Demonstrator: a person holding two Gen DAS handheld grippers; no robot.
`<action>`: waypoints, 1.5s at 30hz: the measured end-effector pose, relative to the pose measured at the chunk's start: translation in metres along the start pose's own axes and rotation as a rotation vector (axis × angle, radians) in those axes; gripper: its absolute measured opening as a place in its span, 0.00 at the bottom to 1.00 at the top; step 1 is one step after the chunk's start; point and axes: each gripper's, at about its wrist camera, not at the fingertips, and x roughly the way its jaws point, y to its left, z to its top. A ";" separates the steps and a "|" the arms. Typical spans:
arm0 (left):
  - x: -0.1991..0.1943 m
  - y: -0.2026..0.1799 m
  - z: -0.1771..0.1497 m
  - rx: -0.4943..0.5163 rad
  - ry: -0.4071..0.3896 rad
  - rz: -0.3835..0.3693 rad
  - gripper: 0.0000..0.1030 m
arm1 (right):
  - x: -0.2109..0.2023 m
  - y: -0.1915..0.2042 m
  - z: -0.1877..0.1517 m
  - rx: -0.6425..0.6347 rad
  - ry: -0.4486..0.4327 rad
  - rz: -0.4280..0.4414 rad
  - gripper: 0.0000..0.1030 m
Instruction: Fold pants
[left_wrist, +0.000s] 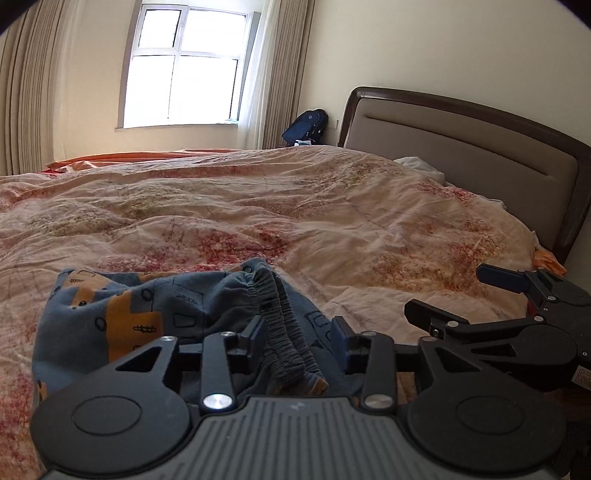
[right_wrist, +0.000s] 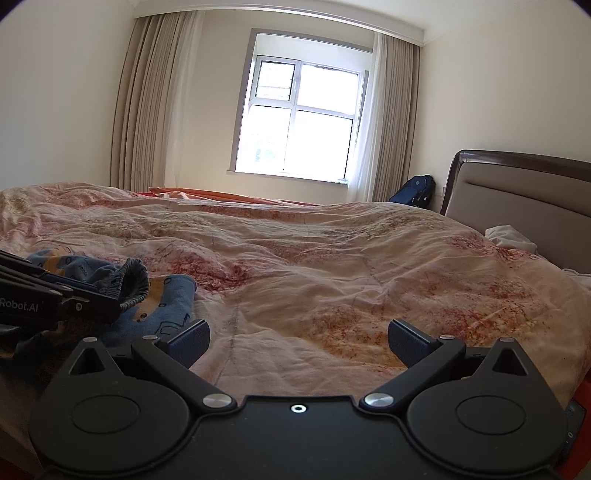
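I am straddling the pants (left_wrist: 155, 317) waistband with my left claw (left_wrist: 299, 336) parted; right claw (right_wrist: 297, 341) beside them gaping, empty.

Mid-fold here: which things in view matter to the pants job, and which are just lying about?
Job: pants, left gripper around their waistband, right gripper open over the quilt.
Lying about: backpack, white cloth, orange sheet.

pants (left_wrist: 155, 314): 1 | grippers: 2 | bed (left_wrist: 332, 206): 1 | window (right_wrist: 303, 118): 1 | backpack (left_wrist: 306, 125): 1
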 end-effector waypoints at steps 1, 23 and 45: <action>-0.003 0.001 -0.001 -0.009 -0.005 0.000 0.70 | 0.000 0.001 -0.001 0.000 0.002 0.001 0.99; -0.067 0.129 -0.053 -0.343 0.006 0.404 0.99 | 0.051 0.053 0.035 0.030 0.132 0.528 0.99; -0.084 0.087 -0.068 -0.129 -0.039 0.272 0.24 | 0.075 0.054 0.036 0.127 0.254 0.594 0.43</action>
